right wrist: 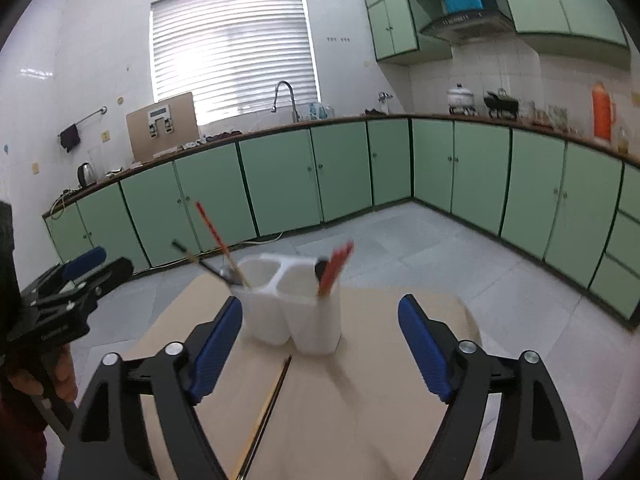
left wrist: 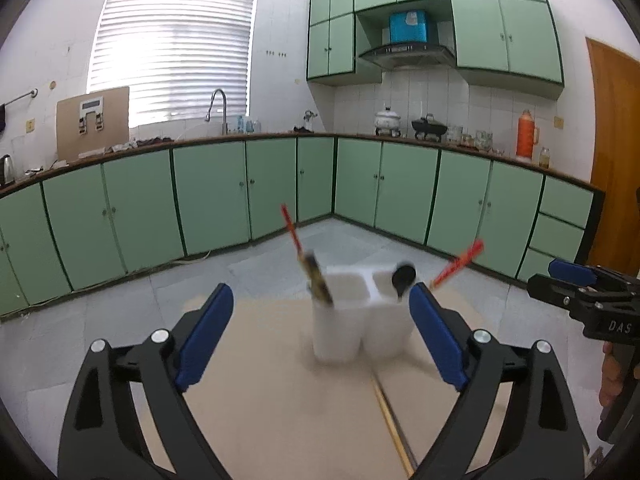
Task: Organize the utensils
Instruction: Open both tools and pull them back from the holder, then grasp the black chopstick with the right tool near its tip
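Note:
A white two-compartment utensil holder (left wrist: 360, 320) (right wrist: 296, 312) stands on the tan table (left wrist: 280, 400) (right wrist: 360, 400). Red-handled chopsticks (left wrist: 292, 232) (right wrist: 212, 228) and a dark-handled utensil (left wrist: 320, 284) (right wrist: 200, 260) lean out of its left compartment. A black spoon (left wrist: 403, 276) and red chopsticks (left wrist: 460, 264) (right wrist: 336, 266) stand in its right compartment. A single thin chopstick (left wrist: 390, 420) (right wrist: 268, 408) lies on the table in front of the holder. My left gripper (left wrist: 322, 334) is open and empty, just short of the holder. My right gripper (right wrist: 320, 346) is open and empty, near the holder.
The table's far edge lies just behind the holder, with grey tiled floor (left wrist: 240, 268) beyond. Green kitchen cabinets (left wrist: 208, 192) and a worktop with a sink tap (left wrist: 218, 110) line the far walls. A wooden door (left wrist: 612, 120) stands at the right.

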{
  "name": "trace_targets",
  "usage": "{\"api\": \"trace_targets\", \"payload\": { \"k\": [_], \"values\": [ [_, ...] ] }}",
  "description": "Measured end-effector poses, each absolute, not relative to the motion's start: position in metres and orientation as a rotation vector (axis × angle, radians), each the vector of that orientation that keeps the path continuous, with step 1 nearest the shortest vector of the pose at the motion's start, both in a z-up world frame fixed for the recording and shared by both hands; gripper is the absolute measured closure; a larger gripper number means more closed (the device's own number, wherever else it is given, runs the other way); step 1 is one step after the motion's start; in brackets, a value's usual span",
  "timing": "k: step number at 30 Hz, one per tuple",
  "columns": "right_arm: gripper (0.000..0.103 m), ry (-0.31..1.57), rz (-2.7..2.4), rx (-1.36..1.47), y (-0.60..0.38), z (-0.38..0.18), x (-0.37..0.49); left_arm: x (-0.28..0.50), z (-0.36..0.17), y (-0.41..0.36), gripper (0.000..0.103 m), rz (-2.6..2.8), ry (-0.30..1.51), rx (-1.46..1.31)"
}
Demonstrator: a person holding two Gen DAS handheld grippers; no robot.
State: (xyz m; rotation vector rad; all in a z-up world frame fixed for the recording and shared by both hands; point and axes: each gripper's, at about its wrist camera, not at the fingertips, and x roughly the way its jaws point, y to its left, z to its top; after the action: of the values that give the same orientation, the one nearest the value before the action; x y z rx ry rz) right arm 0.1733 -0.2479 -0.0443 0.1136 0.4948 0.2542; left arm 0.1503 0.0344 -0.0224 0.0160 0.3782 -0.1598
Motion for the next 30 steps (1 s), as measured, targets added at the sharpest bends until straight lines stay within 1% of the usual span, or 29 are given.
{"api": "trace_targets", "payload": {
  "k": [10, 17, 21, 27, 30],
  "values": [
    [0.020, 0.630, 0.219, 0.164, -0.248, -0.117, 0.142, 0.119, -0.089, 0.051, 0.014, -0.110, 0.533, 0.022],
    [0.020, 0.715, 0.225, 0.166, -0.235, -0.156, 0.124, 0.108, -0.122, 0.058, 0.014, -0.095, 0.622, 0.029],
    [0.021, 0.743, 0.235, 0.119, -0.223, -0.173, 0.113, 0.100, -0.137, 0.056, 0.014, -0.095, 0.660, 0.048],
    [0.026, 0.782, 0.272, 0.053, -0.200, -0.191, 0.096, 0.093, -0.156, 0.055, 0.014, -0.086, 0.707, 0.058],
    [0.032, 0.796, 0.285, 0.029, -0.191, -0.197, 0.090, 0.090, -0.163, 0.056, 0.014, -0.077, 0.727, 0.058]
  ]
}}
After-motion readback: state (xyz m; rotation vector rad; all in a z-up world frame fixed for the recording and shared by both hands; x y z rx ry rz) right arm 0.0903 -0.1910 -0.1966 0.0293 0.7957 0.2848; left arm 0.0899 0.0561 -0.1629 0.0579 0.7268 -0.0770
